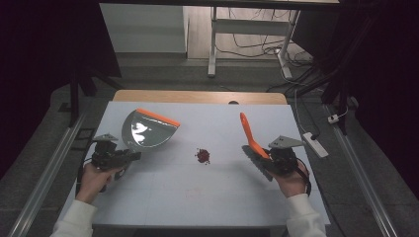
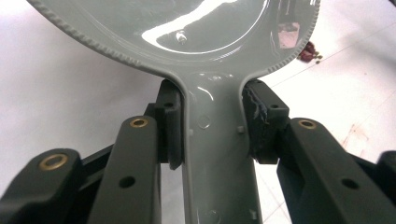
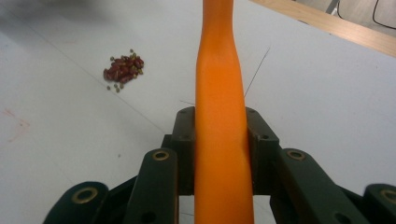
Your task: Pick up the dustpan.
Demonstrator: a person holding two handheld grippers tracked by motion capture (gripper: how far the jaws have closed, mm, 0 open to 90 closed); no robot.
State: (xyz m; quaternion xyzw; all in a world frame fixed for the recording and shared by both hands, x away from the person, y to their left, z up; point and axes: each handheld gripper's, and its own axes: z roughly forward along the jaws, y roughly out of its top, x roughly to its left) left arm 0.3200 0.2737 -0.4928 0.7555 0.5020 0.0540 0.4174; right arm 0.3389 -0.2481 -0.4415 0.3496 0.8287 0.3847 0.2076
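Note:
A grey dustpan (image 1: 147,130) with an orange front lip lies at the left of the white table (image 1: 207,192). My left gripper (image 1: 127,157) is shut on its grey handle (image 2: 217,149), one jaw on each side. At the right, my right gripper (image 1: 267,159) is shut on an orange-handled brush (image 1: 251,138), whose handle (image 3: 219,116) points up and away while the dark bristle head sits by the gripper. A small pile of red and green beans (image 1: 202,156) rests on the table between the two tools; it also appears past the pan's rim (image 2: 310,52) and left of the brush (image 3: 123,69).
A wooden strip (image 1: 199,97) runs along the table's far edge. A white power strip (image 1: 315,144) lies on the floor off the right side, with cables and desk legs (image 1: 213,44) beyond. Faint reddish marks (image 3: 16,126) stain the table surface.

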